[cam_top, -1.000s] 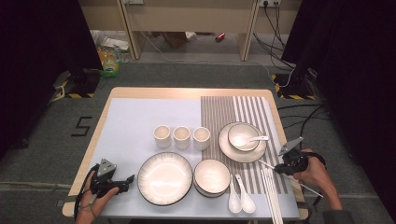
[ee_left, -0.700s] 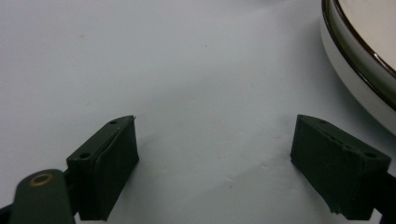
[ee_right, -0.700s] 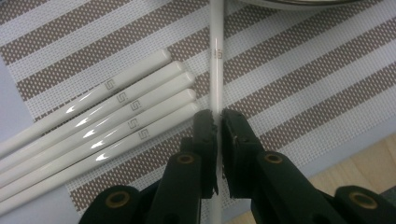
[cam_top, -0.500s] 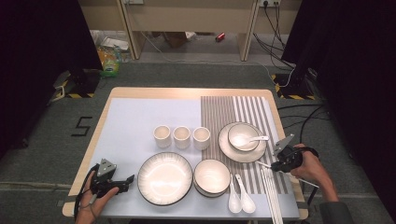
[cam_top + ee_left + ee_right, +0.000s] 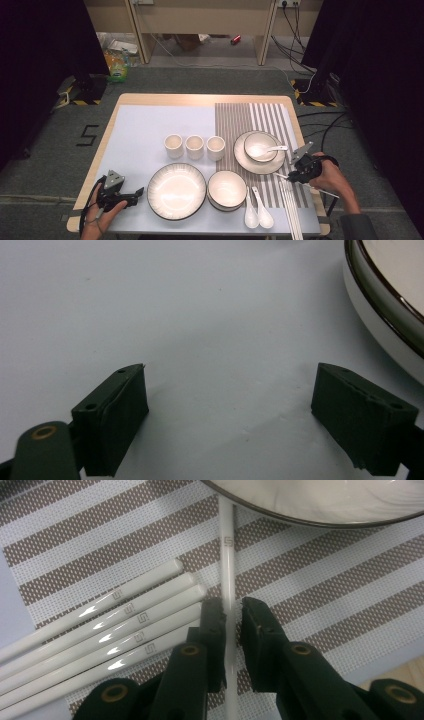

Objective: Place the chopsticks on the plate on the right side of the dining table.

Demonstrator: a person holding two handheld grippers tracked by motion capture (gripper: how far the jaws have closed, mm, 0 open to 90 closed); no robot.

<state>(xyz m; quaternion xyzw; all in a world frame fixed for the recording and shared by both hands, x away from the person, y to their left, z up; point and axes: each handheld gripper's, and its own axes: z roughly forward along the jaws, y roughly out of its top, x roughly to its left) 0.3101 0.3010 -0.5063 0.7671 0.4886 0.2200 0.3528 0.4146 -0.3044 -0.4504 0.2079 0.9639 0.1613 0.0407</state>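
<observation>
On plate [image 5: 241, 159] — bowl [image 5: 260, 146], spoon [image 5: 267, 149]

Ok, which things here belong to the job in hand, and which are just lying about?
In hand: right gripper, jaws just been opening, with one glossy white chopstick between them; bundle of matching white chopsticks beside it.
Lying about: three small cream cups; large dark-rimmed white plate; dark-rimmed white bowl; two white ceramic spoons; open left gripper.

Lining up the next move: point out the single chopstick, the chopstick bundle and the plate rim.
single chopstick [image 5: 227, 555], right gripper view, mid shaft.
chopstick bundle [image 5: 125, 620], right gripper view, middle stick.
plate [image 5: 280, 517], right gripper view, dark rim.
</observation>
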